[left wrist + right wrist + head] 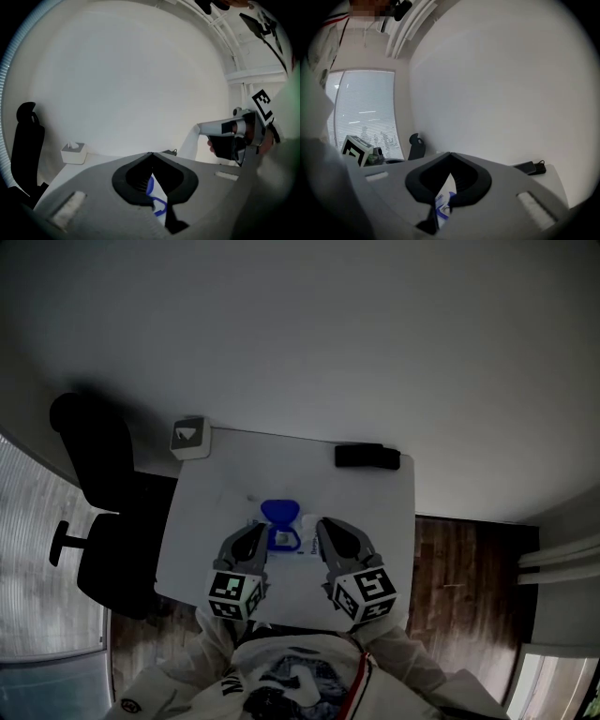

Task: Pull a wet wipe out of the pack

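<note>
Pack [284, 540] spans between left claw [257, 531] and right claw [322, 526], each pinching an end (blue lid [279, 512] beyond both).

Probably office, black desk chair [101, 512], white table [225, 474]

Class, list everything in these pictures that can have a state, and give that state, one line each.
wipe pack: gripped at both ends, blue lid flipped open.
left gripper: shut on the wipe pack.
right gripper: shut on the wipe pack.
tissue box: upright, a tissue sticking out of its top.
office chair: unoccupied.
</note>
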A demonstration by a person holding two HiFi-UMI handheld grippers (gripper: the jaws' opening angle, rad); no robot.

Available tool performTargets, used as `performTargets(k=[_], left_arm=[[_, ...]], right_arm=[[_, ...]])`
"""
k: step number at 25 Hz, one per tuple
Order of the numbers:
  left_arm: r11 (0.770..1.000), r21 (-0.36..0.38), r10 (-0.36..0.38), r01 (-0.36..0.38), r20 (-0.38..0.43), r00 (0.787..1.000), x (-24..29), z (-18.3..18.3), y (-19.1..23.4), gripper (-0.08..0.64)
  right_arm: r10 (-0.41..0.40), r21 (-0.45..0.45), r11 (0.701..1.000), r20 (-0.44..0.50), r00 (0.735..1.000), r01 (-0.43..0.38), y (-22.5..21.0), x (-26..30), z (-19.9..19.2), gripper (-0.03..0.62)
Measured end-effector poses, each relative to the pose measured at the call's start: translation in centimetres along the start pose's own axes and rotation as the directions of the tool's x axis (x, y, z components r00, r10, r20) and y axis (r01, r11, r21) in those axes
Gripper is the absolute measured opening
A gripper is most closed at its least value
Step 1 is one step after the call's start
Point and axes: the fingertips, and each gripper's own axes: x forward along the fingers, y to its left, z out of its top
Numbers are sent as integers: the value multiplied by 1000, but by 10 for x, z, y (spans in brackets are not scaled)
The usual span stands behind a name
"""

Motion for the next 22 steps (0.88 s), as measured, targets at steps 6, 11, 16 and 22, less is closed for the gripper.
performTargets(k=[6,11,16,22], left_arm=[[999,18,-42,41,64,997,-33,21,-12,0],[996,38,-85,82,99,991,-81,23,-16,0],[996,37,-91,87,117,989,-134,21,-12,0],[991,69,-125,117,131,983,-189,18,-12,0]], right_arm=[[-57,15,998,23,998,56,19,-26,-2,6],[-132,17,991,43,990,131,46,-52,-10,6],[-216,24,976,74,974,215,79,-84,-14,6],[-273,29,962,104,956,272,124,-113,-19,6]])
